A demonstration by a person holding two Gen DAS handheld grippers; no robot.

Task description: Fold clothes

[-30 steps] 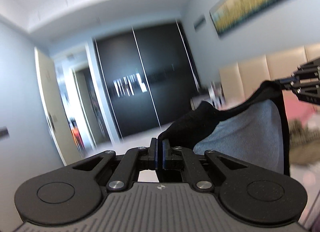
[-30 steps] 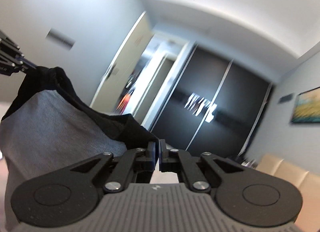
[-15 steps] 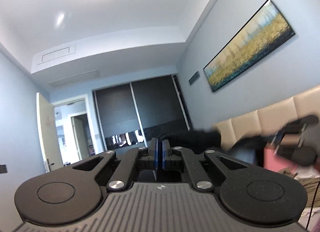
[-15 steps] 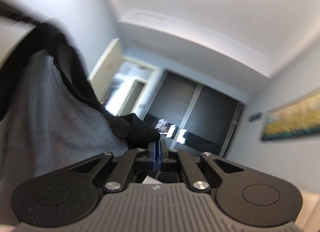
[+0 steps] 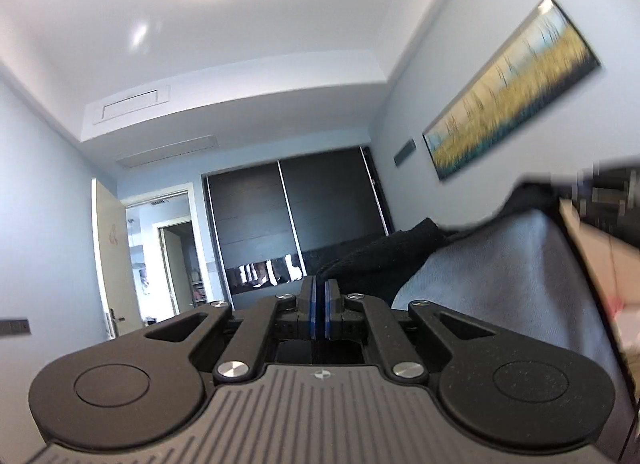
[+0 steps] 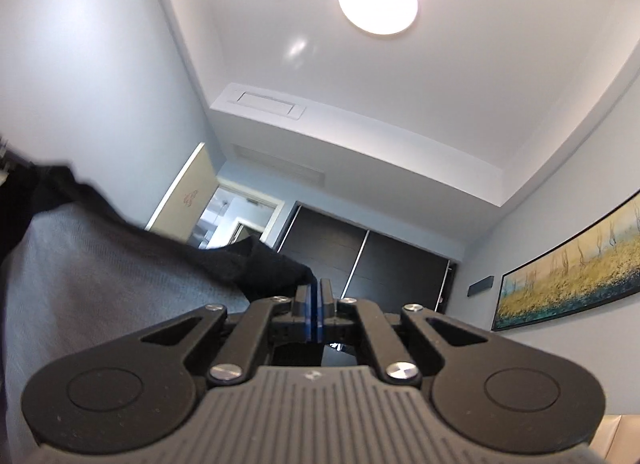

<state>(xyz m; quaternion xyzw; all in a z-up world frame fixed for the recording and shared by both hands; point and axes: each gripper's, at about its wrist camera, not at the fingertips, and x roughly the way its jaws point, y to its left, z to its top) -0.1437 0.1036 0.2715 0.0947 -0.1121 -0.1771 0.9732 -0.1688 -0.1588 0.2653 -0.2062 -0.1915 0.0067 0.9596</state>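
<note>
Left gripper (image 5: pixel 319 296): clenched on the garment's (image 5: pixel 500 264) black top edge.
Right gripper (image 6: pixel 314 300): clenched on the same edge.
Garment: stretched between both, hanging free.

Bright ceiling lamp (image 6: pixel 377 0) glares; fisheye edges blur

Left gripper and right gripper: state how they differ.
The left gripper holds the garment so it trails off to its right; the right gripper has it trailing left. The left gripper faces the wardrobe; the right gripper tilts more toward the ceiling. Both are shut on the garment's black edge.
</note>
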